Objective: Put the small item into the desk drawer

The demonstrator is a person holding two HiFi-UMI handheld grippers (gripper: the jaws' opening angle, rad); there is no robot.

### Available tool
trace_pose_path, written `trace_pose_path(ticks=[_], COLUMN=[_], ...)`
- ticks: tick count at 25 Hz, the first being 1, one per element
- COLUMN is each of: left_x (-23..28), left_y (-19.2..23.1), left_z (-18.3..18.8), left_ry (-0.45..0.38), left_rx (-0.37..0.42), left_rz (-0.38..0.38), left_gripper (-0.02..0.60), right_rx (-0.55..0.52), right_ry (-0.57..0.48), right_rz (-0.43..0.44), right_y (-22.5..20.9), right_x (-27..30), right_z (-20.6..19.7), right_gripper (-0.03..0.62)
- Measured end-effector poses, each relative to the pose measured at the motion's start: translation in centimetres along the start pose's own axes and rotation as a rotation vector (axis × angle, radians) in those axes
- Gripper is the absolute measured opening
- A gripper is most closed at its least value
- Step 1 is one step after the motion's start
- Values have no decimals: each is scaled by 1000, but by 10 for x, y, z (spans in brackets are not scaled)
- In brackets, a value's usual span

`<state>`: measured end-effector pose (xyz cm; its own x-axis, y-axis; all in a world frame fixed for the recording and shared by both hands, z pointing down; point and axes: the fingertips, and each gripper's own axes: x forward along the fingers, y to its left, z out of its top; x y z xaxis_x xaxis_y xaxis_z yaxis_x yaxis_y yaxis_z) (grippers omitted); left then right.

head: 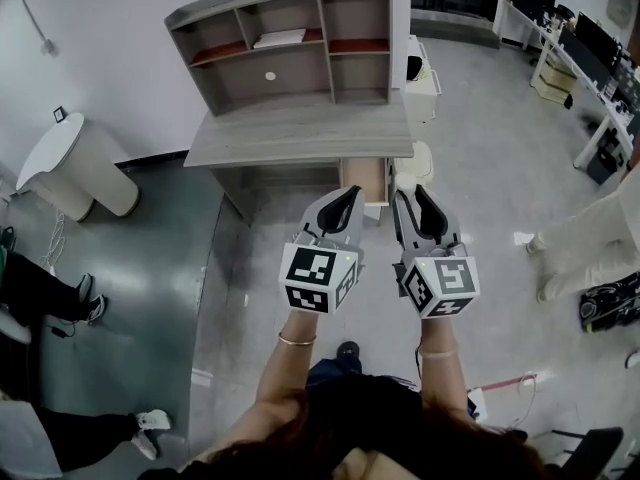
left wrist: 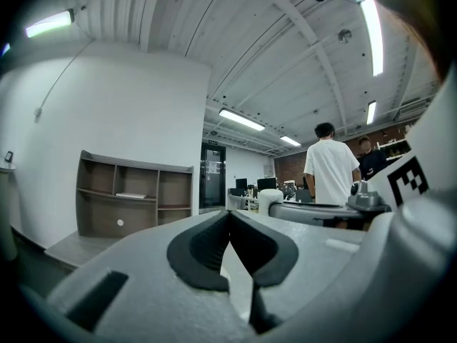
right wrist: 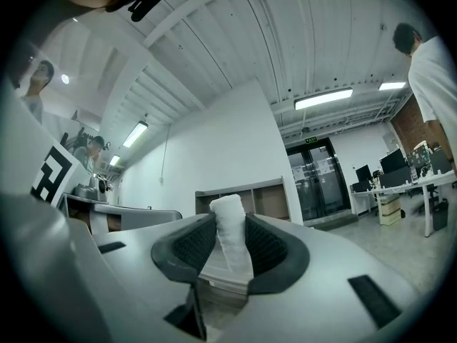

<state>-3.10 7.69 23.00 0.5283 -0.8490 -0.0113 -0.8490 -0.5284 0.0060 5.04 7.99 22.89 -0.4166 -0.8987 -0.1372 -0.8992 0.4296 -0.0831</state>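
Slip risk first: right gripper [right wrist: 230, 221] has its jaws clamped on a white roll [right wrist: 230, 252], the small item, which looks like soft cloth or tissue. The pads bite only its lower part and the top pokes up past the tips, leaning a bit. Soft stuff can compress and creep out of the pads, so a jolt or quick swing on the way in could drop it on the floor short of the desk [head: 300, 133]. Left gripper [left wrist: 229, 214] has jaws together with nothing between them, held beside the right one, the two just apart in the head view. The drawer [head: 363, 178] under the desk top looks pulled out, but how far I cannot tell, since both grippers cover its front. Both grippers are short of the desk, so the carry is unfinished. If the opening is shallow, the tall roll could catch the desk-top edge above it and be knocked sideways out of the grip. Releasing too high or too far back could let it bounce or roll over the drawer's front lip. The left gripper runs so close that it could bump the right one or the roll. With its jaws together it would have to open before it could steady the drawer. A standing person [head: 590, 238] to the right is well apart, low risk.
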Motion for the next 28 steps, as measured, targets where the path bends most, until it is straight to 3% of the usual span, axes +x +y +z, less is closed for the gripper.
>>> trace_pose_path(ticks=[12, 21, 28], left_x=[40, 66, 95], left_y=[49, 58, 69], left_z=[1, -7, -19], left_ry=[-19, -4, 7], left_rx=[-19, -41, -46], left_rz=[-51, -91, -78], left_gripper=[15, 15, 15], right_rx=[-43, -51, -55], right_ry=[0, 19, 29], right_rz=[-41, -67, -55], right_y=[-4, -15, -33], right_x=[61, 82, 104], right_z=[-7, -14, -27], right_gripper=[123, 123, 123])
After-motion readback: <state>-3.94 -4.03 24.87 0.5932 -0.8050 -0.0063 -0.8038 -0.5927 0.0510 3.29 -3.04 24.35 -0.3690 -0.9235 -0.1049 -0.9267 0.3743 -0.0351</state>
